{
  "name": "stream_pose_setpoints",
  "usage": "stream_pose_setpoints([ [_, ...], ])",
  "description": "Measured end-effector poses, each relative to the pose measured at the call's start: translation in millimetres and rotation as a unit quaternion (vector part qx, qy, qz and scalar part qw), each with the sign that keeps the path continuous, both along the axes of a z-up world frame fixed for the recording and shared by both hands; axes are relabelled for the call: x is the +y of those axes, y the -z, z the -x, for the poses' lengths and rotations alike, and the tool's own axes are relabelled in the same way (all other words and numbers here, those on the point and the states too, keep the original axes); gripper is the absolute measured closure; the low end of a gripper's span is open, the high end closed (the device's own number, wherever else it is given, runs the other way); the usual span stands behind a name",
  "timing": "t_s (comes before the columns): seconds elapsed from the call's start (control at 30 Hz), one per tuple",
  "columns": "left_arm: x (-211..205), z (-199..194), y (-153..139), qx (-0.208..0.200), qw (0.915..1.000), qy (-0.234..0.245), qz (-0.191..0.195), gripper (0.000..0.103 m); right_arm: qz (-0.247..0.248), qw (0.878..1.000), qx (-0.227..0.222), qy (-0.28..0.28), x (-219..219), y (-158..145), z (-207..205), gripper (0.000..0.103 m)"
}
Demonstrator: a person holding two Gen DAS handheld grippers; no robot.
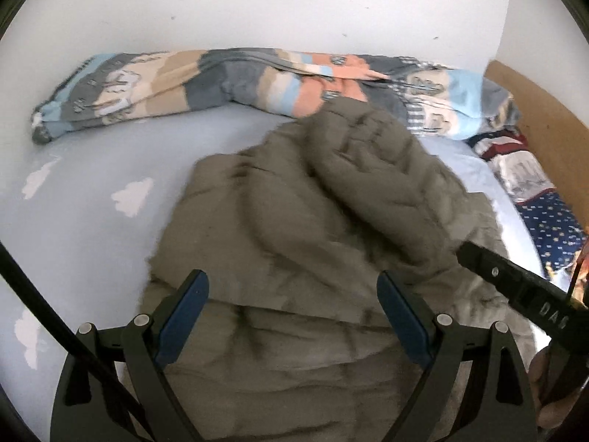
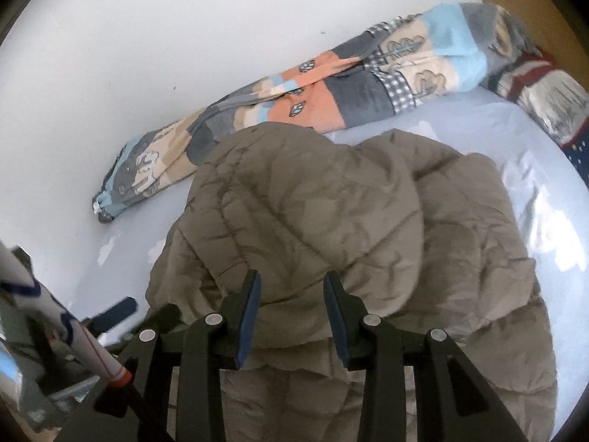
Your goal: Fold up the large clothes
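Note:
An olive quilted puffer jacket lies on the pale blue cloud-print bed sheet, one side folded over its middle. My left gripper hovers over the jacket's near part, open wide with nothing between its blue pads. My right gripper stands partly open just above the folded flap; the pads do not press on the fabric. In the left wrist view one black finger of the right gripper reaches in from the right over the jacket. A blue pad of the left gripper shows low on the left in the right wrist view.
A rolled patchwork duvet lies along the white wall behind the jacket. Patterned pillows and a wooden headboard stand at the right. A hand holds the right gripper. Bare sheet lies on both sides of the jacket.

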State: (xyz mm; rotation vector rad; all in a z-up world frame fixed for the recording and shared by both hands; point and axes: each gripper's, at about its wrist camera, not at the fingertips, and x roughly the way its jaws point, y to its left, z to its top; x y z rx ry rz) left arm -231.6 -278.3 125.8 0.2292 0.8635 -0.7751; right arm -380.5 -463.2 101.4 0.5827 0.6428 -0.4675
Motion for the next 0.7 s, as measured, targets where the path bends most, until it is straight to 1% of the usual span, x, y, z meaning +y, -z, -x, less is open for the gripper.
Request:
stream_pose_setpoints([
  [0.07,7.3,-10.1,1.6,0.0,0.9999,-0.012,-0.005,0.011,0.008,1.0,0.021,-0.006,2.7,8.8,-10.3,0.064],
  [0.1,10.4,-15.5,3.2,0.007,0.9998,-0.018,-0.005,0.011,0.001,0.999,0.041,-0.008,1.1,18.9,-17.5,0.065],
  [0.17,14.4,-22.5,5.9,0.019,0.9995,-0.025,-0.004,0.011,-0.026,0.997,0.067,-0.02,-3.0,40.9,-28.0,0.064],
  [0.2,15.5,-24.1,6.4,0.022,0.9994,-0.027,-0.004,0.011,-0.031,0.996,0.08,-0.024,-4.0,49.4,-32.2,0.063],
  [0.23,16.7,-24.9,5.1,0.023,0.9993,-0.03,-0.003,0.011,-0.03,0.996,0.086,-0.024,-4.8,54.0,-34.2,0.063],
  [0.27,17.5,-24.7,3.5,0.022,0.9993,-0.03,-0.001,0.011,-0.032,0.996,0.082,-0.022,-5.5,53.7,-33.4,0.063],
  [0.33,21.0,-21.7,-2.7,0.019,0.9994,-0.027,0.004,0.011,-0.037,0.996,0.076,-0.023,-7.3,45.9,-30.5,0.063],
  [0.47,40.5,-1.4,-23.5,-0.004,0.9997,-0.019,0.016,0.011,-0.044,0.998,0.035,-0.014,-5.0,16.6,-6.7,0.063],
  [0.53,55.9,8.5,-31.6,-0.015,0.9995,-0.02,0.018,0.011,-0.045,0.999,0.02,-0.006,-1.7,4.5,10.2,0.063],
  [0.6,80.3,22.7,-41.1,-0.024,0.999,-0.03,0.024,0.011,-0.044,0.999,0.01,0.006,3.1,-7.6,30.7,0.059],
  [0.63,90.0,29.2,-44.8,-0.028,0.9988,-0.032,0.026,0.011,-0.045,0.999,0.003,0.01,6.9,-13.5,43.0,0.059],
  [0.7,114.5,47.9,-53.3,-0.047,0.9979,-0.037,0.025,0.011,-0.045,0.999,-0.009,0.016,18.5,-22.2,62.4,0.058],
])
